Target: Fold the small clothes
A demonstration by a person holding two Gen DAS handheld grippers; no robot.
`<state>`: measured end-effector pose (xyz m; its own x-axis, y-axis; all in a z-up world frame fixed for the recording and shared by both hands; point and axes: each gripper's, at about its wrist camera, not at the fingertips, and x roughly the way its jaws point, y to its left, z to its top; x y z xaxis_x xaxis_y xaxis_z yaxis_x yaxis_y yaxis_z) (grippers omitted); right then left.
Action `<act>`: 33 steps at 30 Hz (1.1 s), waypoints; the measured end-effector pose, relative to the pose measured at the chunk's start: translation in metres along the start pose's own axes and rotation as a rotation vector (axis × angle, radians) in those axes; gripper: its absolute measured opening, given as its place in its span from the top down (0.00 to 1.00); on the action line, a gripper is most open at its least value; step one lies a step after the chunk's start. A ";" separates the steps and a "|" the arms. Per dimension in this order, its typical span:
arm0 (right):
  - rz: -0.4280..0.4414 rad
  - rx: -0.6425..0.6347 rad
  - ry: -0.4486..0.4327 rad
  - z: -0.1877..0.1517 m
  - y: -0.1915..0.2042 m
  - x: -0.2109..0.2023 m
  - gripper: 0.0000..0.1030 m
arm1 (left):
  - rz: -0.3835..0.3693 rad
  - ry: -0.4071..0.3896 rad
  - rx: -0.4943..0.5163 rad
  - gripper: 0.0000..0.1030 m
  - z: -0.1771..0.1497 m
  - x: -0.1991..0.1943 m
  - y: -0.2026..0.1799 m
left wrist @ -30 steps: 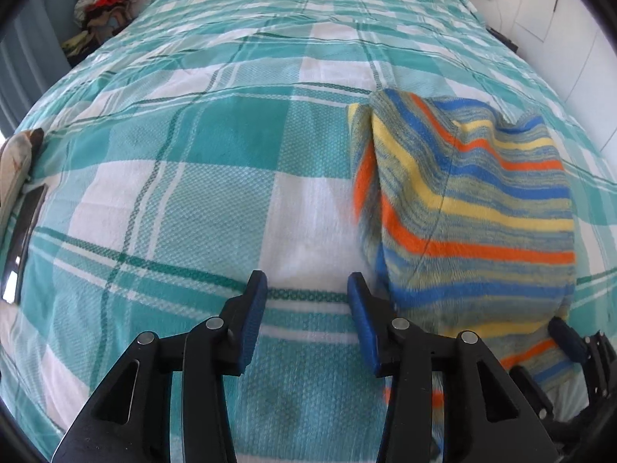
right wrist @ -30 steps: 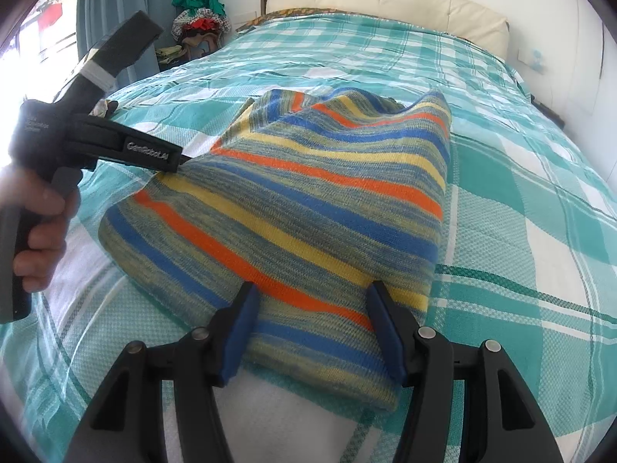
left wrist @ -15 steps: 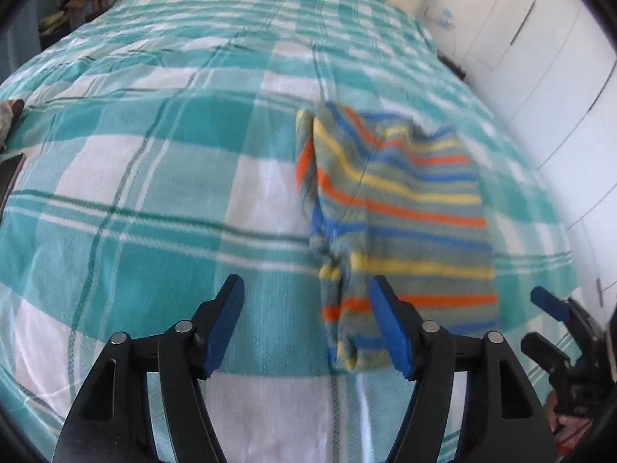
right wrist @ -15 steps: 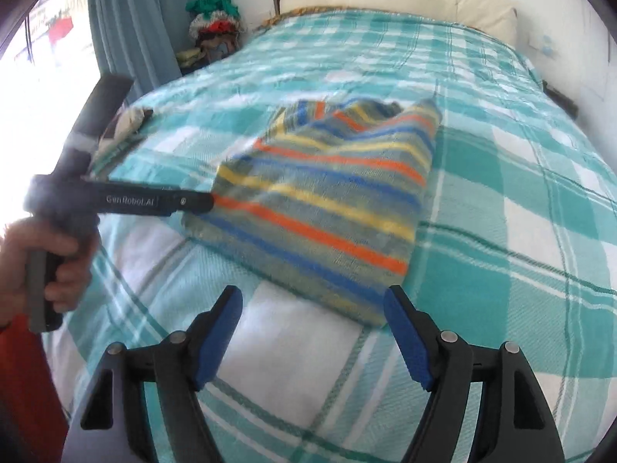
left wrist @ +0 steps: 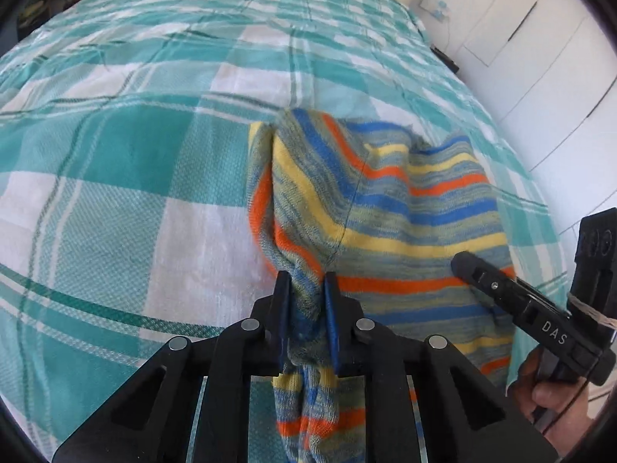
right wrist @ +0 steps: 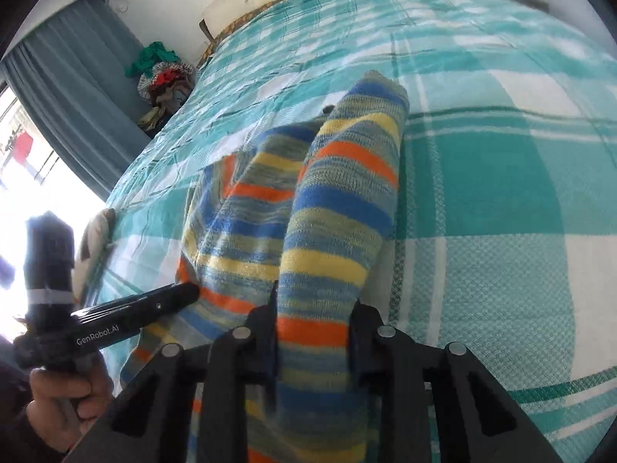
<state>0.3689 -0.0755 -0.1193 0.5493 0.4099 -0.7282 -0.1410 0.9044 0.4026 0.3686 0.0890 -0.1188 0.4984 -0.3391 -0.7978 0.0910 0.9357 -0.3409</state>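
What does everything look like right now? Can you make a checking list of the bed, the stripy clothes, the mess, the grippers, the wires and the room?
Surface: bed with teal and white checked cover, lightly wrinkled.
Job's things: striped knit garment, near edge bunched and lifted.
Clutter: heap of clothes beside the bed.
Grippers: left gripper and right gripper closing, each with striped fabric between its jaws.
Cables: thin wire at wall socket.
Surroundings: blue curtain, bright window, white cupboard doors.

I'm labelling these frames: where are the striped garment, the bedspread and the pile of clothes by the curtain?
striped garment (left wrist: 405, 208): left wrist view, middle of the cloth.
bedspread (left wrist: 115, 154): left wrist view, bare teal check.
pile of clothes (right wrist: 164, 77): right wrist view, its middle.
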 end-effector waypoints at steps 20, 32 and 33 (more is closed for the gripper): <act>-0.309 -0.185 0.007 -0.058 0.023 -0.084 0.02 | 0.487 -0.139 0.181 0.03 -0.087 -0.091 -0.006; -0.290 -0.133 0.014 -0.154 0.040 -0.167 0.00 | 0.560 -0.143 0.071 0.03 -0.186 -0.143 -0.037; -0.282 -0.124 0.017 -0.157 0.041 -0.168 0.00 | 0.558 -0.118 0.083 0.03 -0.190 -0.141 -0.038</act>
<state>0.1411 -0.0887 -0.0676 0.5672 0.1415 -0.8113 -0.0849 0.9899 0.1133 0.1311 0.0828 -0.0882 0.5827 0.2169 -0.7832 -0.1487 0.9759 0.1596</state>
